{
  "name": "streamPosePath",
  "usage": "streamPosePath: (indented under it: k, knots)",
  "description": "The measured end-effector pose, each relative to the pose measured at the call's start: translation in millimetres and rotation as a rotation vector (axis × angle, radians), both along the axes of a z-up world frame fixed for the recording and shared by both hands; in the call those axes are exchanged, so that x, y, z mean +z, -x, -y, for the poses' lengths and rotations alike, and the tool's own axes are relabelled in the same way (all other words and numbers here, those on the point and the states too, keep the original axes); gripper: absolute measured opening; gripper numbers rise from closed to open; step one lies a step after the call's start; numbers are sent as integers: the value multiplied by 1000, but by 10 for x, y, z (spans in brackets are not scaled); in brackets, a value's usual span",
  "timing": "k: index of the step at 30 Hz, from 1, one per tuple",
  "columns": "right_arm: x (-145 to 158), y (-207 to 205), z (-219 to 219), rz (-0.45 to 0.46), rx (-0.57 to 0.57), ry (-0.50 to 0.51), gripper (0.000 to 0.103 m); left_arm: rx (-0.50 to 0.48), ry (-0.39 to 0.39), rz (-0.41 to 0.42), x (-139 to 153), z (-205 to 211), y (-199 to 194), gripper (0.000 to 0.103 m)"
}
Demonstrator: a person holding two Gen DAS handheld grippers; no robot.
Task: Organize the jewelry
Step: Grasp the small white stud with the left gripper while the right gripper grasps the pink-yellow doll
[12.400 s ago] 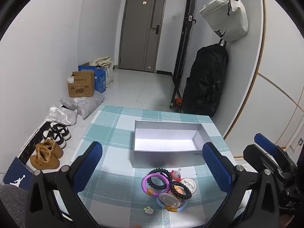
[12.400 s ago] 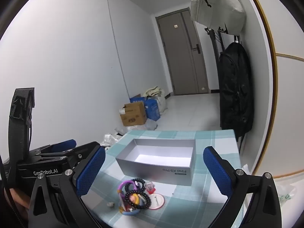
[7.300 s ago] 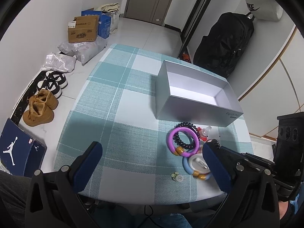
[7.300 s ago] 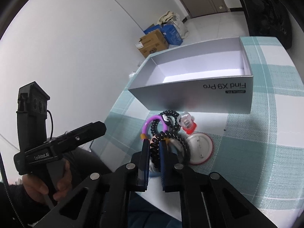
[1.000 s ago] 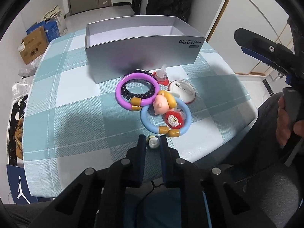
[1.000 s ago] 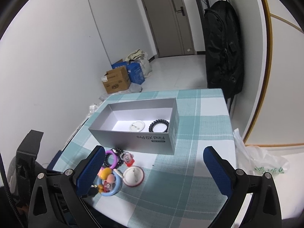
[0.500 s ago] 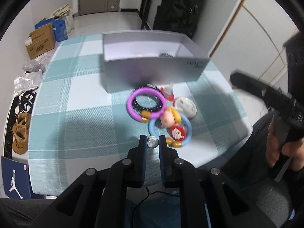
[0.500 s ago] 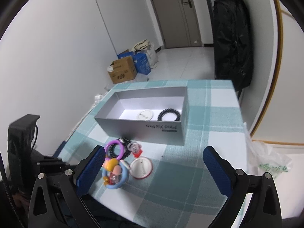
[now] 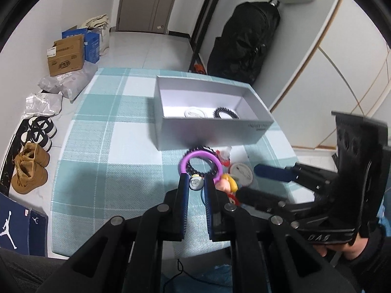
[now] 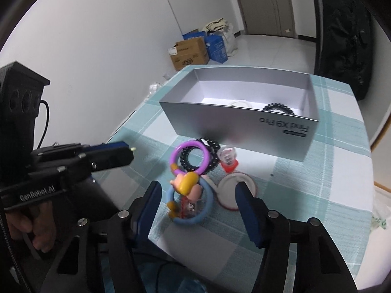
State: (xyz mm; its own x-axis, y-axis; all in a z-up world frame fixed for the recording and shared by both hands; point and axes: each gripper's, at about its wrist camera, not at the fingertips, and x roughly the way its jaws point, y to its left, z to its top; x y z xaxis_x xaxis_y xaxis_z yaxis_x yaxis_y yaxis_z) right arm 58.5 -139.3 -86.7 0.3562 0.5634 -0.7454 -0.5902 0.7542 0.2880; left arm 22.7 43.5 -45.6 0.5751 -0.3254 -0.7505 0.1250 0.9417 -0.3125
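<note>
My left gripper [image 9: 196, 183] is shut on a small pale earring [image 9: 196, 183] and holds it above the table, short of the grey box [image 9: 207, 133]. The box holds a black coil band [image 9: 226, 112] and a white round piece [image 9: 195, 112]. My right gripper [image 10: 198, 193] is open over the blue ring with charms [image 10: 189, 206] and beside the white round badge [image 10: 235, 190]. A purple ring [image 10: 189, 157], a black bead bracelet [image 10: 211, 144] and a small red piece [image 10: 228, 161] lie in front of the box [image 10: 244, 124]. The left gripper also shows in the right wrist view [image 10: 132, 150].
The table has a teal checked cloth [image 9: 107, 146]. On the floor to the left are shoes [image 9: 30, 171] and cardboard boxes [image 9: 66, 56]. A black bag [image 9: 244, 46] stands beyond the table by the wall.
My left gripper has lifted the earring off the table and moved it toward the box. My right gripper has come down low over the blue ring and badge.
</note>
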Motion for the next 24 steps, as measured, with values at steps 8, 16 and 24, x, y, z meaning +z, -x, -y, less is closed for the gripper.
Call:
streamPosePath:
  k: [8,16,24]
  knots:
    - [-70,53,-284,54,61,79,39,36,35,-3,-15,-130,-54,8]
    - [-109,136,-451,158,98,184,25,59,68,-7,-23,-187,-101,8]
    - [-28,1,-307,93,71,69,24,65,83,3,-10,-186,-118,8]
